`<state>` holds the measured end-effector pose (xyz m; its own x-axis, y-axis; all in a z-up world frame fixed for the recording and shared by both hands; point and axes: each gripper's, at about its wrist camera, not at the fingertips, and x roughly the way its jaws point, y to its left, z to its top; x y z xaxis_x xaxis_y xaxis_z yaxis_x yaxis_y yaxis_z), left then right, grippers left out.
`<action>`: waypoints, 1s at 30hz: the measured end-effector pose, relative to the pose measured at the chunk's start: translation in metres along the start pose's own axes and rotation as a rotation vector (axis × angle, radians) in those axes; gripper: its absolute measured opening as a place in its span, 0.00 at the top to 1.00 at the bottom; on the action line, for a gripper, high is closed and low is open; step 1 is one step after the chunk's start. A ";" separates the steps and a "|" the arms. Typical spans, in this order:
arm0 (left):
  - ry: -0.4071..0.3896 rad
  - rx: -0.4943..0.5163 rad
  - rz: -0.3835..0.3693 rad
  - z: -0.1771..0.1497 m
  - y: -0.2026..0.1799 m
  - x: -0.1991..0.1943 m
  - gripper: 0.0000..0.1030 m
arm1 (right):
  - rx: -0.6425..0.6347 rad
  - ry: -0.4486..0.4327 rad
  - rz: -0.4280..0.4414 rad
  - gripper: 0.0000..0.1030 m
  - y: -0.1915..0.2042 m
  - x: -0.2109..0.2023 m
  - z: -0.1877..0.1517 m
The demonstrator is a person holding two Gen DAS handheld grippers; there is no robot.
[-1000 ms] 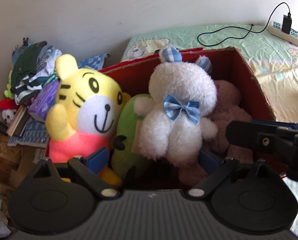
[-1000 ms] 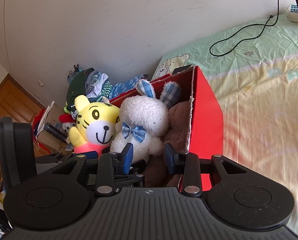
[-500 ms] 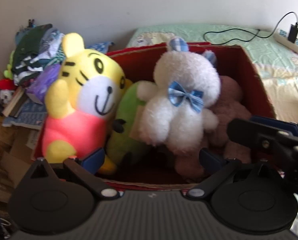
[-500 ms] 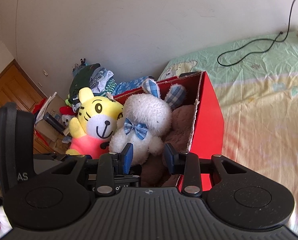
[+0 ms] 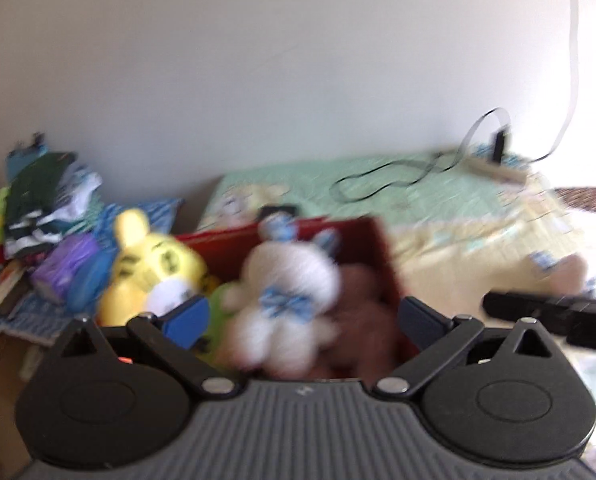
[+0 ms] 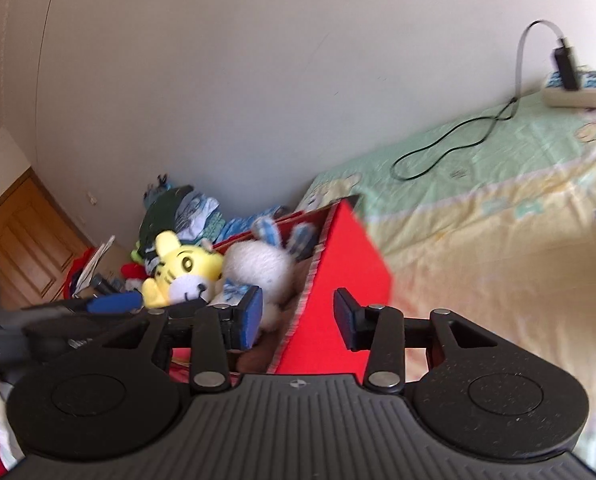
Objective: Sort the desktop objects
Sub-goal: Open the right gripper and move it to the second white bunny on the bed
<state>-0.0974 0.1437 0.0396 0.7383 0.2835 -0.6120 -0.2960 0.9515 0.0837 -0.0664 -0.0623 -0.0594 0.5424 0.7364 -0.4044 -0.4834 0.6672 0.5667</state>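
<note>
Both claws hang above the near edge of the red box (image 6: 339,276), and neither pinches anything. Spread wide, the left gripper (image 5: 303,318) frames the white plush rabbit (image 5: 284,300) without touching it; its jaws have just been opening a little further. With a moderate gap, the right gripper (image 6: 298,316) has also just been opening, and only the box's near right corner shows between its blue pads (image 6: 250,316), with no contact. Nothing printed on the toys or the box can be read; white letters on the dark gear at the left edge of the right view are cut off and blurred. The rabbit sits upright in the box, long axis vertical, its checked ears at the top and its blue bow facing the cameras. Left of it the yellow tiger plush (image 6: 184,270) stands upright too, face forward, with a green plush (image 5: 218,298) wedged between them and a brown plush (image 5: 361,304) slumped against the right wall. The box is packed, with its top open. To its right the bed sheet (image 6: 497,264) lies broad and bare, with a black cable (image 6: 453,148) and a power strip (image 6: 577,94) far back by the wall. To the left a clothes pile (image 5: 46,196) and clutter crowd close.
</note>
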 end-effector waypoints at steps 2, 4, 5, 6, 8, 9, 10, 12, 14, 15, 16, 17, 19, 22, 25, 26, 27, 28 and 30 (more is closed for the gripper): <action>-0.017 0.000 -0.115 0.007 -0.022 -0.006 0.01 | 0.000 -0.013 -0.074 0.57 -0.018 -0.017 -0.003; 0.001 -0.001 -0.231 0.009 -0.047 -0.001 0.01 | 0.012 -0.013 -0.152 0.57 -0.041 -0.034 -0.007; 0.021 -0.003 -0.271 0.009 -0.060 0.004 0.01 | 0.023 -0.014 -0.196 0.57 -0.053 -0.041 -0.010; 0.046 0.004 -0.304 0.008 -0.075 0.011 0.01 | 0.041 -0.017 -0.243 0.57 -0.065 -0.049 -0.012; 0.094 0.036 -0.348 0.003 -0.104 0.025 0.01 | 0.091 -0.025 -0.315 0.56 -0.090 -0.065 -0.015; 0.120 0.058 -0.375 -0.001 -0.119 0.032 0.01 | 0.127 -0.030 -0.341 0.56 -0.102 -0.074 -0.017; 0.146 0.075 -0.404 -0.007 -0.132 0.039 0.01 | 0.159 -0.032 -0.363 0.56 -0.113 -0.080 -0.018; 0.214 0.091 -0.464 -0.017 -0.156 0.055 0.01 | 0.218 -0.038 -0.411 0.56 -0.135 -0.092 -0.021; 0.267 0.086 -0.532 -0.028 -0.175 0.068 0.01 | 0.259 -0.041 -0.441 0.56 -0.152 -0.102 -0.024; 0.278 0.075 -0.542 -0.035 -0.185 0.072 0.01 | 0.278 -0.039 -0.450 0.56 -0.160 -0.104 -0.025; 0.271 0.061 -0.544 -0.040 -0.193 0.074 0.01 | 0.294 -0.037 -0.456 0.56 -0.167 -0.106 -0.026; 0.261 0.047 -0.551 -0.044 -0.199 0.076 0.01 | 0.308 -0.035 -0.457 0.56 -0.175 -0.107 -0.026; 0.265 0.032 -0.555 -0.051 -0.213 0.083 0.01 | 0.331 -0.032 -0.454 0.55 -0.186 -0.107 -0.025; 0.304 0.022 -0.528 -0.054 -0.230 0.103 0.01 | 0.363 -0.031 -0.451 0.49 -0.206 -0.104 -0.020; 0.316 -0.030 -0.480 -0.049 -0.235 0.124 0.01 | 0.411 -0.047 -0.425 0.49 -0.224 -0.098 -0.012; 0.315 -0.046 -0.458 -0.046 -0.236 0.130 0.01 | 0.429 -0.054 -0.409 0.49 -0.229 -0.096 -0.009; 0.324 -0.058 -0.449 -0.044 -0.238 0.136 0.01 | 0.443 -0.054 -0.395 0.49 -0.234 -0.094 -0.007; 0.339 -0.070 -0.456 -0.043 -0.240 0.142 0.01 | 0.458 -0.052 -0.391 0.49 -0.239 -0.091 -0.005; 0.370 -0.101 -0.473 -0.042 -0.245 0.151 0.01 | 0.489 -0.056 -0.380 0.49 -0.248 -0.087 -0.003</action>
<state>0.0616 -0.0516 -0.1064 0.5492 -0.2453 -0.7989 -0.0565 0.9429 -0.3283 0.0043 -0.2910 -0.1669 0.6561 0.4416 -0.6120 0.1144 0.7433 0.6591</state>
